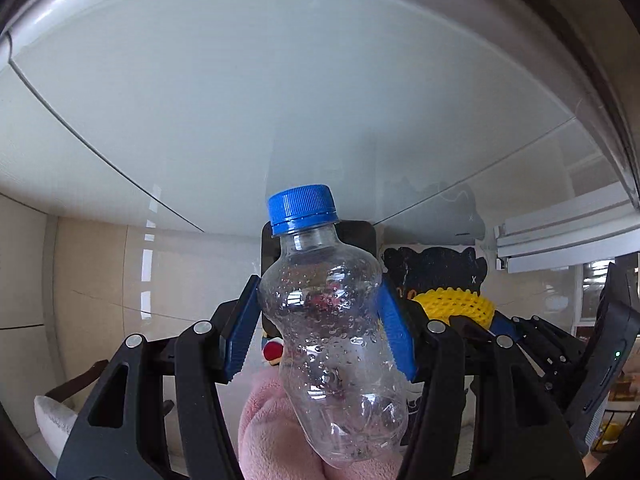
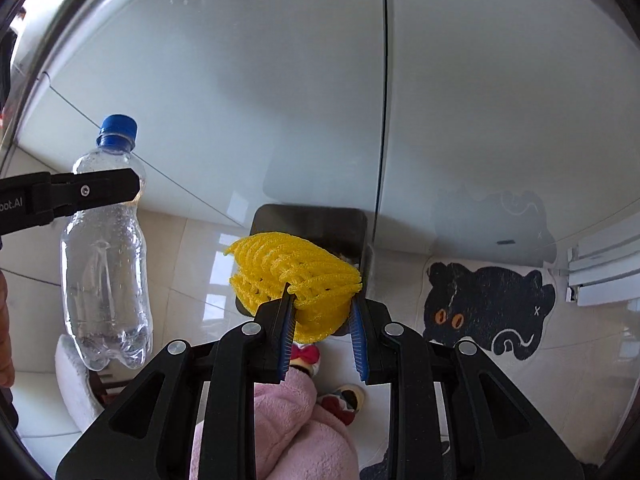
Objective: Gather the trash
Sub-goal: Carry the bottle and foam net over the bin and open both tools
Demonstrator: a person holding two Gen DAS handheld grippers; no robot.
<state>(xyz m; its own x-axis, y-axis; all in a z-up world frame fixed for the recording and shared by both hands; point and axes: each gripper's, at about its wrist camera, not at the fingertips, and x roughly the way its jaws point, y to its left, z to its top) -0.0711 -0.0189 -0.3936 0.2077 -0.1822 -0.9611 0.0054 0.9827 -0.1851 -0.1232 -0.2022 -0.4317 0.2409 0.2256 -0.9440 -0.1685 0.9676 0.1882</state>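
Note:
A clear, empty plastic bottle with a blue cap stands upright between the blue pads of my left gripper, which is shut on its waist. The right wrist view shows the same bottle at the left, with a black left finger across its shoulder. My right gripper is shut on a yellow foam fruit net, which bulges out above the fingertips. The net also shows to the right of the bottle. Both grippers point steeply down over a dark rectangular bin on the floor.
A large white glossy panel fills the far side behind the bin. A black cat-shaped rug lies on the pale floor tiles to the right. The person's pink fluffy trousers and slippers are just below the grippers. A white object sits at lower left.

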